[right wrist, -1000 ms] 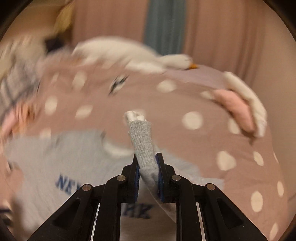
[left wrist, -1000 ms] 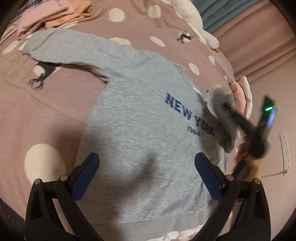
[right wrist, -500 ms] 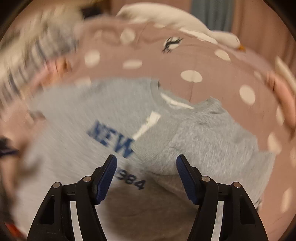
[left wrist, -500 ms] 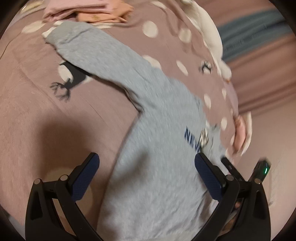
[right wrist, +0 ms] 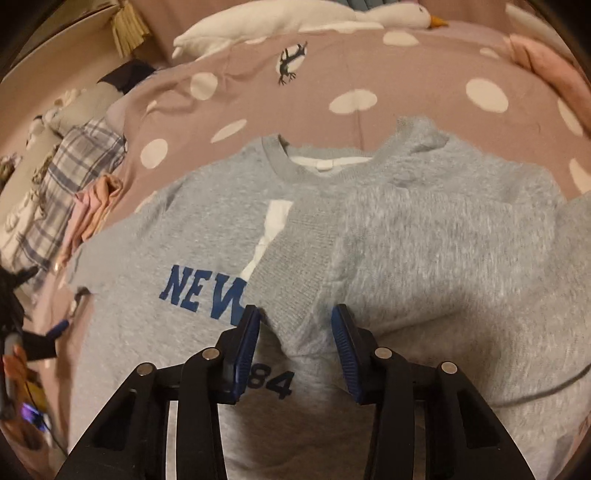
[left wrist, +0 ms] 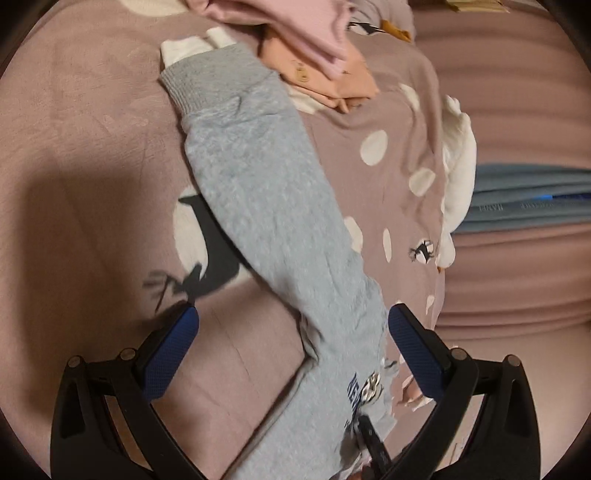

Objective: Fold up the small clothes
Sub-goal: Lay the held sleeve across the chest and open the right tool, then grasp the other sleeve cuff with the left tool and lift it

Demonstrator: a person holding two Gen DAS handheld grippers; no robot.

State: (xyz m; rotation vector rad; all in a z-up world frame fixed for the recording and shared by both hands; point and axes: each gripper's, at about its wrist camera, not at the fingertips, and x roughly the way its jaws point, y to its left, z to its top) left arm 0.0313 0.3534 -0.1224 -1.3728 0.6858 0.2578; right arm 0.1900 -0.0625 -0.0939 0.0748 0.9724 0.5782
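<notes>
— Mauve bedspread with pale dots and small dark deer prints covers the whole surface, doesn't it? What lies on it?

— A grey sweatshirt lies flat on it, chest up, blue "NEW" lettering showing. One sleeve is folded across the chest, its ribbed cuff lying over the print.

— And the other sleeve?

— In the left wrist view the other sleeve stretches straight out over the spread, its cuff near a small pile of pink and peach clothes.

— What surrounds the bed?

— A white plush goose lies along the far edge, a plaid cloth is bunched at the left side, and pinkish curtains with a blue strip hang behind.

— How does the right gripper stand?

— Its blue pads are partly apart and closing. The folded cuff sits between them; the pads do not press on it.

— And the left gripper?

— Spread wide, holding nothing. The outstretched sleeve runs between its fingers near the shoulder; I can't tell whether they touch the fabric.

— How are they posed?

— Both tilt downward at the bed. The right one looks over the chest toward the collar; the left one looks along the sleeve toward its cuff. Part of the right gripper's dark body shows at the bottom of the left view, blurred.
</notes>
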